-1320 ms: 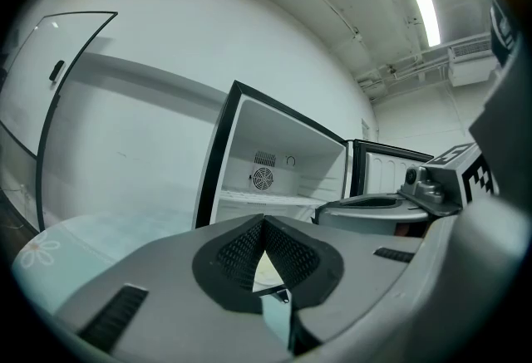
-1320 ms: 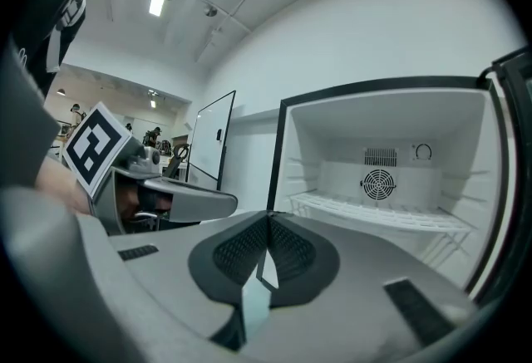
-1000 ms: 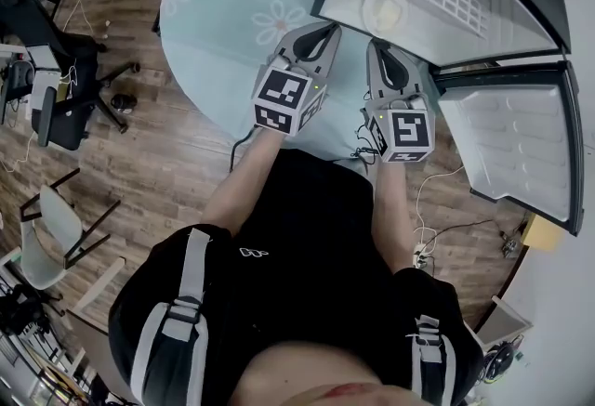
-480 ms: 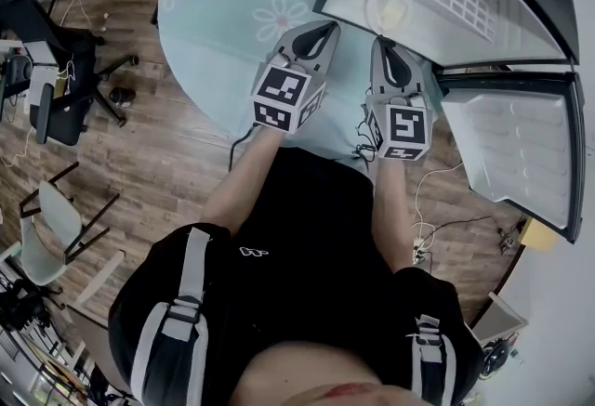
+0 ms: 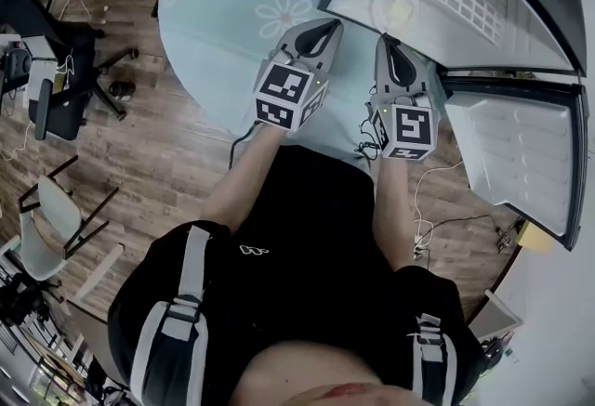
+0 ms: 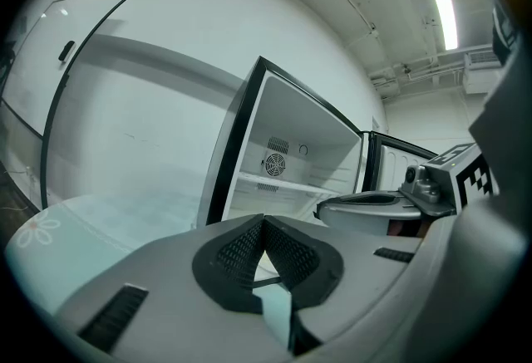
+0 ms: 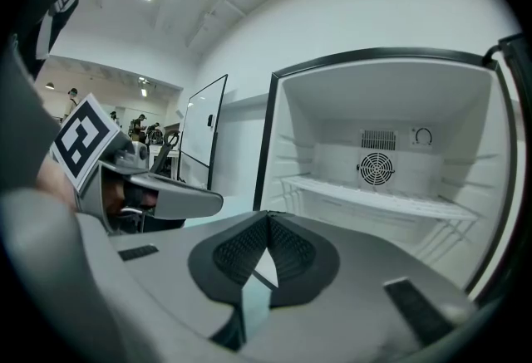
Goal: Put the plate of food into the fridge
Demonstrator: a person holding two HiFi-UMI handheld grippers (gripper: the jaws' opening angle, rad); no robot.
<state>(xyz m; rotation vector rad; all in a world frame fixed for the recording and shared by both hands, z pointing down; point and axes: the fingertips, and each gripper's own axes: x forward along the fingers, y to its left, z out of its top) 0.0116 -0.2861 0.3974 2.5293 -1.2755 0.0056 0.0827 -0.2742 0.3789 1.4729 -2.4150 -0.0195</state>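
Far left, a black office chair (image 5: 56, 107) stands on the brown wood-plank floor (image 5: 158, 153), and next to it is the round table under a pale teal cloth printed with flowers (image 5: 214, 14). The person's two bare forearms reach forward side by side, both held low in front of the black shirt. The left gripper (image 5: 331, 23), grey with its marker cube nearest the body, slants up and to the right across the table's near edge, nose aimed at the fridge. In its own view (image 6: 263, 220) the two black ribbed pads meet at their tips with nothing caught between them. Just beside it, not touching, the right gripper (image 5: 382, 40) points almost straight ahead. Its pads are pressed together at the tip as well, and it carries nothing (image 7: 268, 216). Ahead of both noses the white fridge with a black frame (image 5: 483, 19) stands open, its mouth facing the grippers and a wire shelf and round fan grille showing at the back. A round pale plate with something yellowish on it (image 5: 395, 3) lies flat inside that compartment, face up, just beyond the right gripper's tip. Being round, it has no long axis. Far right, the white fridge door (image 5: 521, 153) is swung wide.
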